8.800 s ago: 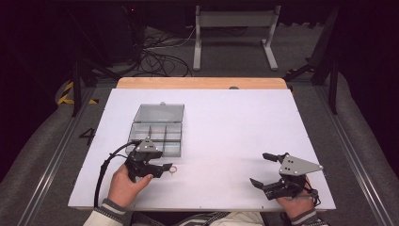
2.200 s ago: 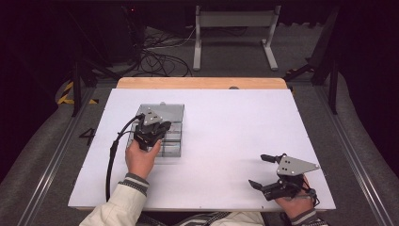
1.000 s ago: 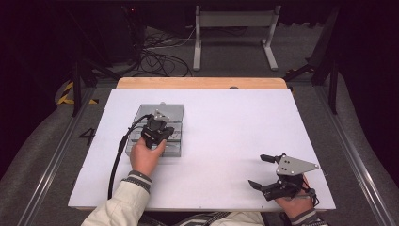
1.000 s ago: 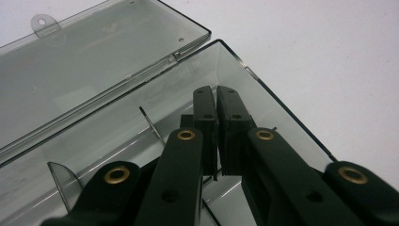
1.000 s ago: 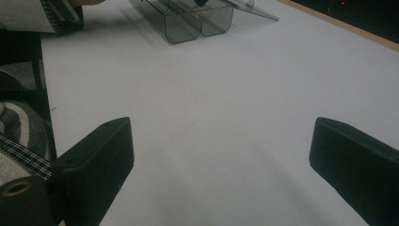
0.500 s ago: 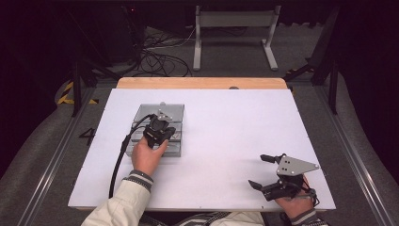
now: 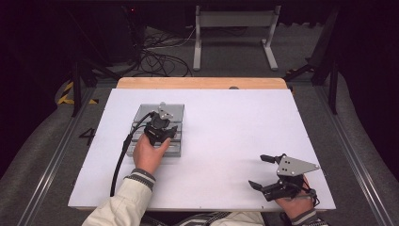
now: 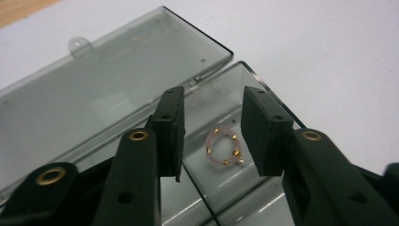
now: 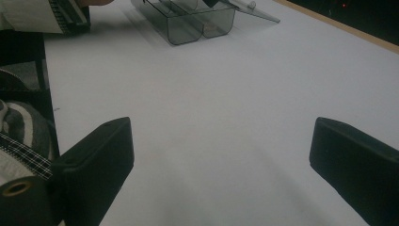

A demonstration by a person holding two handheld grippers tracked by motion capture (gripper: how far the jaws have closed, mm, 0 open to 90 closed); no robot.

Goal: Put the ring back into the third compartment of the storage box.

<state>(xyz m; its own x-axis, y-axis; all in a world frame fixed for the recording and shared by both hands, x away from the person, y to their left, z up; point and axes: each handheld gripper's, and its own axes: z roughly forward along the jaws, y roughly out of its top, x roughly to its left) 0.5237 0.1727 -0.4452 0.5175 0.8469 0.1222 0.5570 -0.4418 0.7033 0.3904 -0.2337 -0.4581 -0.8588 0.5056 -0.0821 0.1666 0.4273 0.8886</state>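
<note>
- Bracelet (image 8: 225,149), pink beads with gold spacers, lay on the floor of a compartment at the far end of the box (image 7: 175,113), just beside the hinge.
- Box was smoky clear plastic, sitting on the left half of the white surface (image 7: 226,122); its lid (image 8: 108,89) was thrown back flat on the far side, a small hanging tab at its far edge.
- Left claw (image 8: 211,129) hung right over that compartment, pointing down into it, and its jaws had just been opening!
- Pads (image 8: 170,129) stood apart now, one on each side of the bracelet in the left claw view, neither one touching it. Nothing gripped.
- From the high view the left claw (image 7: 162,129) sat over the box, the left hand (image 7: 148,154) behind it, cream sleeve (image 7: 122,207) running off the near edge, black cable looping away to the left.
- Right claw (image 7: 261,172) rested well away, at the near right corner of the surface, the right hand wrapped around it.
- Its jaws were spread wide with bare white surface between them; it held nothing.
- In the right claw view the box (image 9: 197,21) showed far off, the sleeve just beside it.
- Beyond the surface ran a wooden strip (image 7: 202,83), with cables and a metal stand on the floor behind.
</note>
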